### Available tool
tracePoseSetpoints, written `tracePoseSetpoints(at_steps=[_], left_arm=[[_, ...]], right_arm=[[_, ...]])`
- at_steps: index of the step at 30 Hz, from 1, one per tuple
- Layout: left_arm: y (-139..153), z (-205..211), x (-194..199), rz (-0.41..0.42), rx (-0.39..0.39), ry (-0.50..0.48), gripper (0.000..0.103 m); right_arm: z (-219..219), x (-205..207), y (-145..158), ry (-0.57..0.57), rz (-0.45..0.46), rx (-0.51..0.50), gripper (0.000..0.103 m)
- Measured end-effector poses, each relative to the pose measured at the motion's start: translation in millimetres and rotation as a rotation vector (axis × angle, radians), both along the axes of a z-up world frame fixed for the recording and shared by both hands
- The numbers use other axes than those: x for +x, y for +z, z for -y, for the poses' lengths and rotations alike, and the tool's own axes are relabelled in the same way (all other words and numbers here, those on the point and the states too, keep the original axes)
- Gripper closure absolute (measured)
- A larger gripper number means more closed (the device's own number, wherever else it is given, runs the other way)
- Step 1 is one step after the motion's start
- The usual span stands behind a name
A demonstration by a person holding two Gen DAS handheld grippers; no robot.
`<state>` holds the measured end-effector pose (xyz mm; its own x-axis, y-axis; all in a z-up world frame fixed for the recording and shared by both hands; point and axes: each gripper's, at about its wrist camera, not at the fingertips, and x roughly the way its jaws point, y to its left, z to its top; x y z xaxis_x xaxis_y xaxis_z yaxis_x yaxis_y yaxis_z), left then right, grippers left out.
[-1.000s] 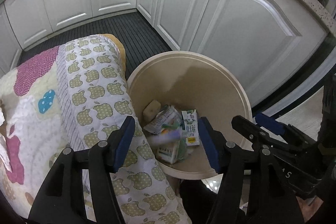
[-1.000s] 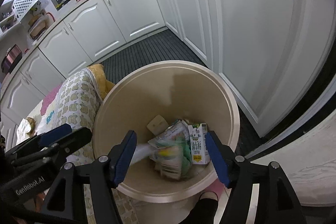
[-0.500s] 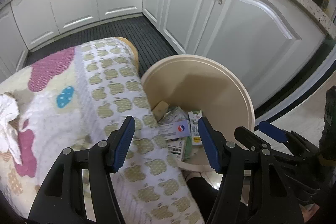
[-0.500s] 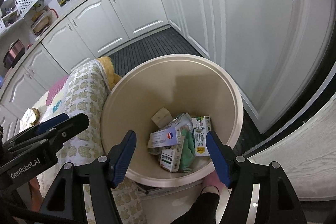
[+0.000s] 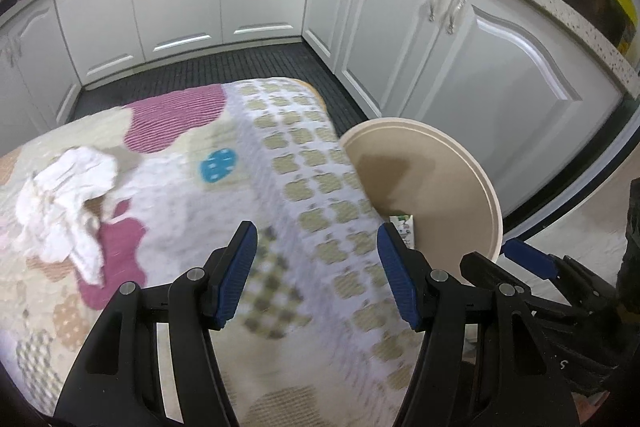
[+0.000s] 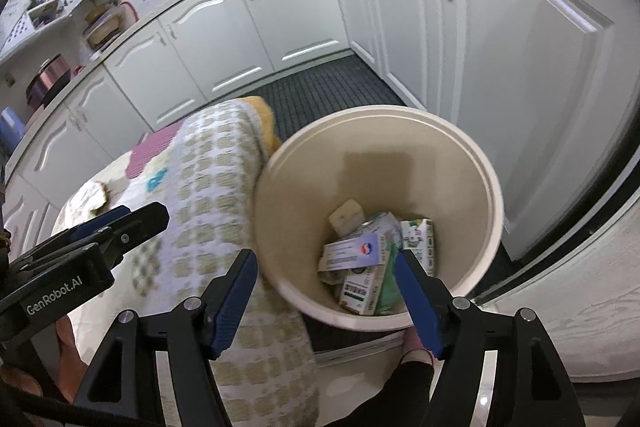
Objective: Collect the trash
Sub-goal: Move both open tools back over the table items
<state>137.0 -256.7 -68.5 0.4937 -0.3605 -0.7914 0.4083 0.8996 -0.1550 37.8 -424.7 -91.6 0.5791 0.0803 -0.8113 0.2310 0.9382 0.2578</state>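
Trash fills the bottom of a round beige bin (image 6: 472, 163) standing on the kitchen floor just beside a cloth-covered desk (image 5: 304, 163) and near white cabinet doors (image 6: 520, 59). Inside, a white carton with a red-and-blue logo (image 6: 352, 251) lies on top of the heap, its long axis running roughly left to right in the right wrist view and tilted slightly upward toward the right; a green-and-white milk carton (image 6: 418, 235) stands more upright against the far-right wall, and a pale block (image 6: 346, 217) leans behind them. The right claw (image 6: 326, 293) hovers above the bin's near rim, jaws released and empty. The left claw (image 5: 316, 271) hangs over the apple-patterned cloth, its blue pads (image 5: 236, 267) apart with nothing between them. In the left wrist view only a sliver of the milk carton (image 5: 404, 227) shows past the cloth's edge. Crumpled white tissue (image 5: 68, 203) sits on the desk to the left, well apart from the bin, a loose bunch with no clear direction. Motion blur softens the cloth's pattern.
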Motion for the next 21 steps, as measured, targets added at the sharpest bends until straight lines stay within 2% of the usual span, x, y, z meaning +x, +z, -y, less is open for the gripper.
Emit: tracePoseSetpoints(at_steps=[6, 11, 17, 21], left_arm=[[4.4, -50.9, 0.0, -0.020, -0.025, 0.052, 0.042], [6.7, -99.0, 4.3, -0.008, -0.009, 0.128, 0.042], [-1.8, -160.8, 30.5, 0.017, 0.036, 0.323, 0.042], [-14.3, -184.5, 49.0, 0.036, 0.067, 0.447, 0.042]], right_arm=[[-30.8, 5.7, 8.6, 0.067, 0.011, 0.002, 0.031], [-57.5, 10.8, 10.9, 0.122, 0.012, 0.007, 0.030], [-79.4, 14.4, 7.3, 0.168, 0.005, 0.010, 0.030], [-88.5, 16.9, 5.1, 0.185, -0.001, 0.005, 0.030]])
